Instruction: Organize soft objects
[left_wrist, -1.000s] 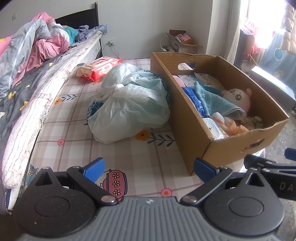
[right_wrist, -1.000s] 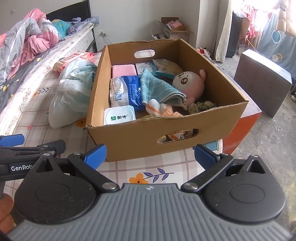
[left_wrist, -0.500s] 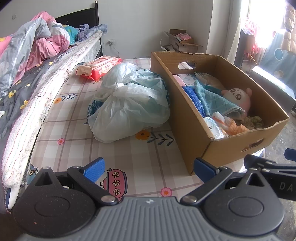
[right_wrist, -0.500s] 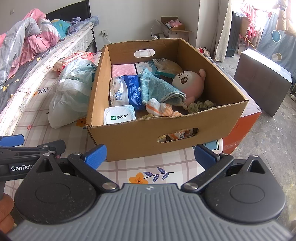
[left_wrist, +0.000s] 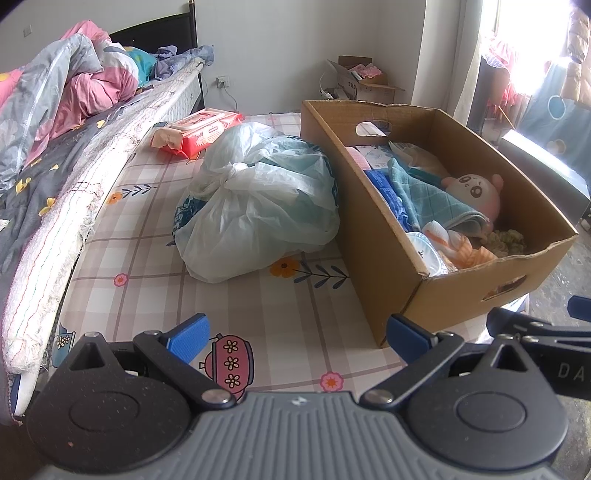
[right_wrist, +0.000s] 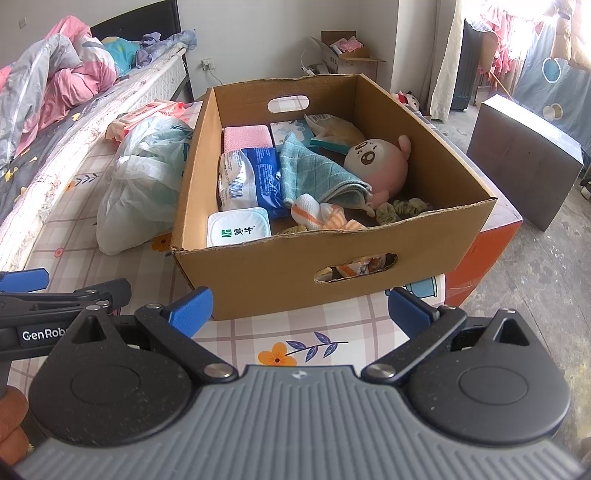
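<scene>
Soft things (right_wrist: 325, 184) lay in box (right_wrist: 332, 269) ahead of fingers; barely shifted over the last second. Left gripper (left_wrist: 295, 332), right gripper (right_wrist: 301, 308): spread wide, empty.

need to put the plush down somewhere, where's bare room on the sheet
Bare sheet lies between the left gripper, the bag and the box. A smaller patch lies between the bag and the wipes. The box is crowded.
</scene>
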